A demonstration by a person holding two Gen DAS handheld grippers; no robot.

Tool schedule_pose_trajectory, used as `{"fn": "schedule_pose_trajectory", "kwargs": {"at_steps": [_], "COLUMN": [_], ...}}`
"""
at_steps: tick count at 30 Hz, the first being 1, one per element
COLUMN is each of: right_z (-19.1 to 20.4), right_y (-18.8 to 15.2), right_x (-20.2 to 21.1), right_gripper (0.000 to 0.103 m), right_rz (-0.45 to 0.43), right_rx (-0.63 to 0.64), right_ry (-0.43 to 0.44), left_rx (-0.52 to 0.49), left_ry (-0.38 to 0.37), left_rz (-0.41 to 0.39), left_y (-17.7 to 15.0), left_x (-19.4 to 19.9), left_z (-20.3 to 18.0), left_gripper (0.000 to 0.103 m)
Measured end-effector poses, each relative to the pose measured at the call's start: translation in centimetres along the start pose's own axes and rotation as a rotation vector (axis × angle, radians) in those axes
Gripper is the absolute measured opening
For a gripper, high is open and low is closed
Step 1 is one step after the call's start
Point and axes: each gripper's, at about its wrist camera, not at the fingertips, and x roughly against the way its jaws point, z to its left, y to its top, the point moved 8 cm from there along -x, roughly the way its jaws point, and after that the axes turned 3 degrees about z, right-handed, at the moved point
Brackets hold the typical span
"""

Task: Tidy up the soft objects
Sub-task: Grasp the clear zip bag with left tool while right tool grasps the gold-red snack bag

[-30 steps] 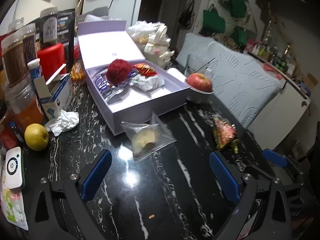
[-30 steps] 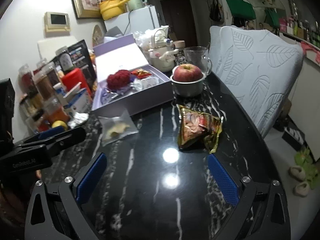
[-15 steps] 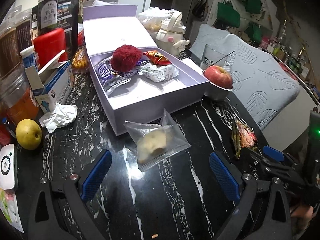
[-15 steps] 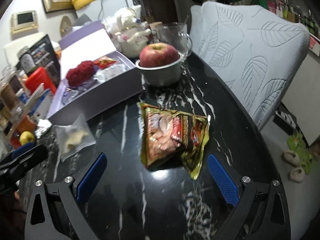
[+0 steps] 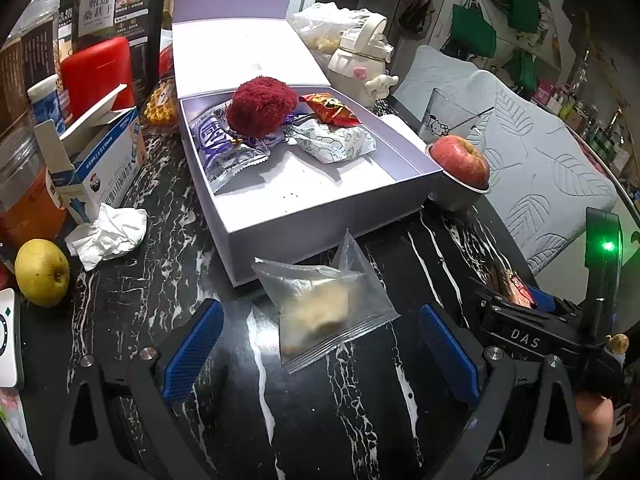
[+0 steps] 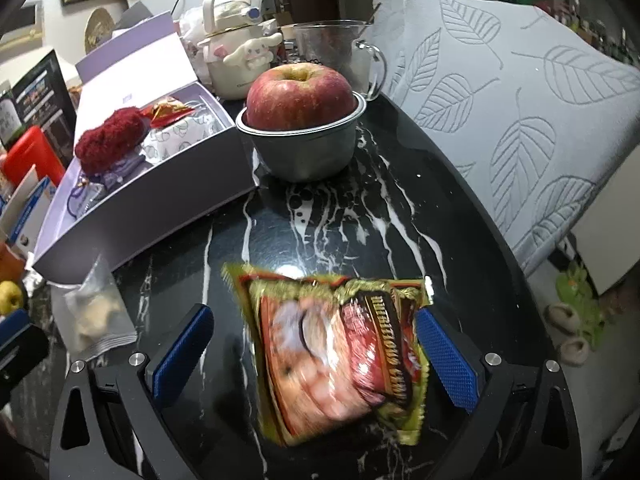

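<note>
An open lilac box (image 5: 320, 216) on the black marble table holds a red fuzzy ball (image 5: 260, 106), a silver-purple packet (image 5: 224, 152), a white wrapped bun (image 5: 336, 142) and a red candy wrapper (image 5: 330, 109). A clear bag with a pastry (image 5: 320, 310) lies in front of the box, between the open jaws of my left gripper (image 5: 320, 356). A red-gold snack packet (image 6: 340, 360) lies between the open jaws of my right gripper (image 6: 312, 356), its right edge against the right pad. The box (image 6: 160, 196) and clear bag (image 6: 96, 312) also show in the right wrist view.
A red apple in a metal bowl (image 6: 300, 120) stands right of the box, with a glass mug (image 6: 340, 52) and a white kettle (image 6: 236, 52) behind. A yellow pear (image 5: 40, 272), crumpled tissue (image 5: 108, 234), blue-white carton (image 5: 96, 164) and jars crowd the left. A leaf-patterned cushion (image 6: 520, 100) borders the table's right edge.
Both grippers have moved forward. The clear bag now lies between the left jaws and the snack packet between the right jaws. Both stay open.
</note>
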Motion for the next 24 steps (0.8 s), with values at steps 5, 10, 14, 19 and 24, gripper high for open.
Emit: {"fn": "schedule_pose_trajectory", "kwargs": {"at_steps": [5, 10, 14, 19, 24], "right_z": [-0.3, -0.7, -1.3, -1.6, -2.5], "right_y": [0.0, 0.2, 0.4, 0.6, 0.9], "right_x": [-0.8, -1.3, -1.6, -1.8, -1.0], "right_gripper": [0.103, 0.103, 0.103, 0.103, 0.061], "right_rz": [0.016, 0.020, 0.022, 0.011, -0.032], "right_rx": [0.014, 0.027, 0.028, 0.031, 0.024], "right_ry": [-0.049, -0.089, -0.115, -0.092, -0.091], "left_rx": [0.010, 0.009, 0.006, -0.001, -0.014], "left_ry": [-0.014, -0.015, -0.020, -0.023, -0.009], "left_rz": [0.011, 0.010, 0.018, 0.027, 0.028], "left_y": [0.1, 0.1, 0.0, -0.2, -0.2], "left_x": [-0.3, -0.3, -0.5, -0.7, -1.0], "left_z": [0.1, 0.0, -0.1, -0.2, -0.2], "left_gripper": [0.100, 0.100, 0.100, 0.100, 0.100]}}
